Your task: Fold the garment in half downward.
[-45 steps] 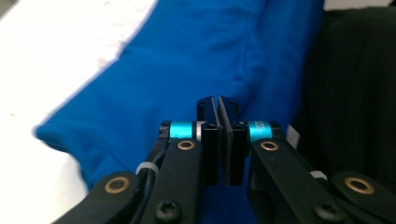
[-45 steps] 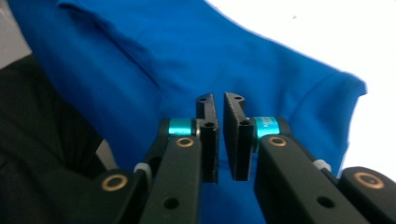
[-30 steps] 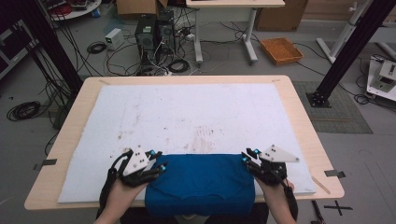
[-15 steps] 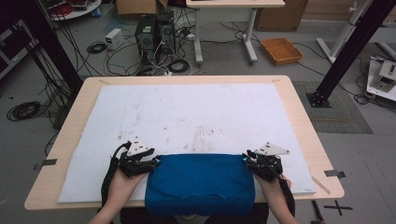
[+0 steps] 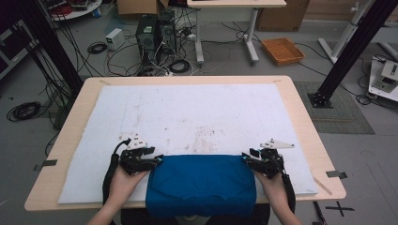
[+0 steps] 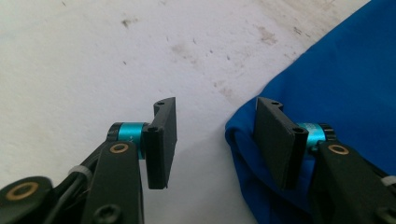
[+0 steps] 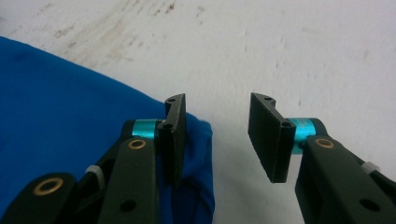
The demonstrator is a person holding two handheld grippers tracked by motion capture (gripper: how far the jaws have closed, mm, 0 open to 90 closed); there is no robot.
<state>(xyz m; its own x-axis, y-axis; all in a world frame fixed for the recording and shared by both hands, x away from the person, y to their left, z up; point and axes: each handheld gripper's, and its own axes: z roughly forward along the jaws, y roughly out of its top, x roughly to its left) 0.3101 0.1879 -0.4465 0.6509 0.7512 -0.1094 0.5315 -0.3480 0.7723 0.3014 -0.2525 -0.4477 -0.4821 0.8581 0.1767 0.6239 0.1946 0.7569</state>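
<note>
On a light wooden table [image 5: 300, 117] covered by a stained white foam sheet [image 5: 197, 112], a folded blue cloth [image 5: 201, 183] lies at the near edge, between two hand-held black grippers. At its left corner, the left gripper [image 6: 215, 140] has its jaws apart, one beside the cloth's rolled edge. At its right corner, the right gripper [image 7: 217, 137] is likewise spread, holding nothing.
</note>
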